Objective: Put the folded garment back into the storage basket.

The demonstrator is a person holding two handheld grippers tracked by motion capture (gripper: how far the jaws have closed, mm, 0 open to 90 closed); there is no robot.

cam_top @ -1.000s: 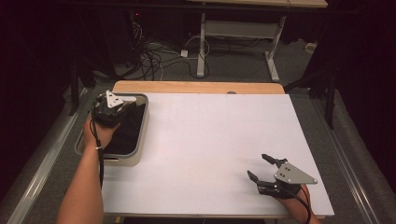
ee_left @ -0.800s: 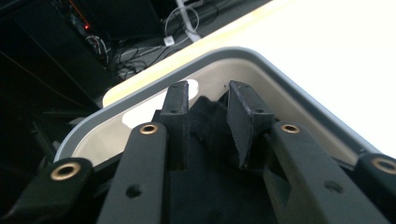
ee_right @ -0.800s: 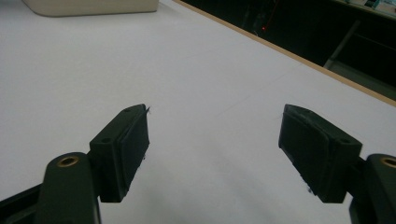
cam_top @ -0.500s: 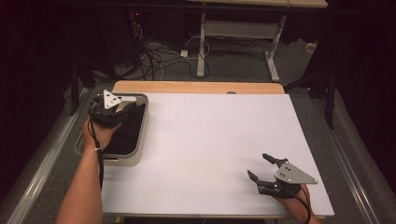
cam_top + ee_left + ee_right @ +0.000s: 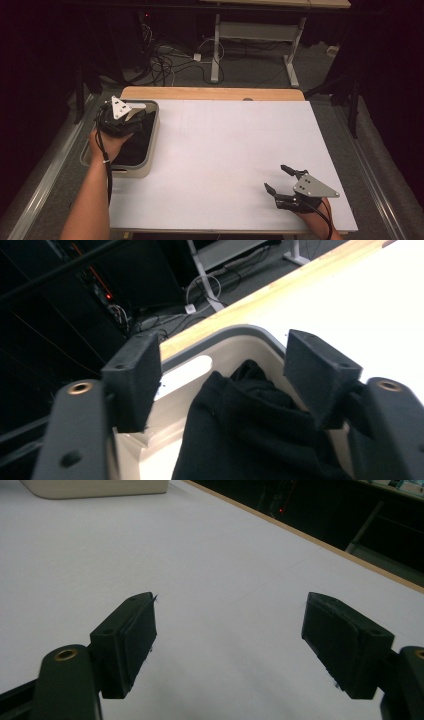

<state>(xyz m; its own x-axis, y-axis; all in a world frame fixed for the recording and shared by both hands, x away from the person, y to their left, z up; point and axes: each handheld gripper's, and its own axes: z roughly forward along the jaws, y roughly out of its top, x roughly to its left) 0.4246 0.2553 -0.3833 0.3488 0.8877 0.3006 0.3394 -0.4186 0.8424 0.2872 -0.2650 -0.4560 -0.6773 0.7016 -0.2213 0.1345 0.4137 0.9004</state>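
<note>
A pale grey bin [image 5: 153, 142] stands at the table's left edge with a black cloth [image 5: 134, 147] bunched inside it. My left gripper [image 5: 136, 118] hovers over the bin's far end. In the left gripper view its jaws have just been opening, and my left gripper [image 5: 222, 375] is now open. The black cloth [image 5: 250, 425] lies heaped between the jaws and below them, inside the bin [image 5: 225, 337], and the left pad stands apart from it. Low at the near right, my right gripper [image 5: 275, 177] rests open. In its own view my right gripper [image 5: 230, 630] has only bare table between its jaws.
The white table top [image 5: 225, 145] has a wooden strip [image 5: 210, 93] along its far edge. Behind it are cables and a metal desk frame [image 5: 250, 35] on the floor. The bin's corner [image 5: 95, 487] appears far off in the right gripper view.
My left hand has shifted slightly over the bin. The right hand and its gripper have stayed where they were.
</note>
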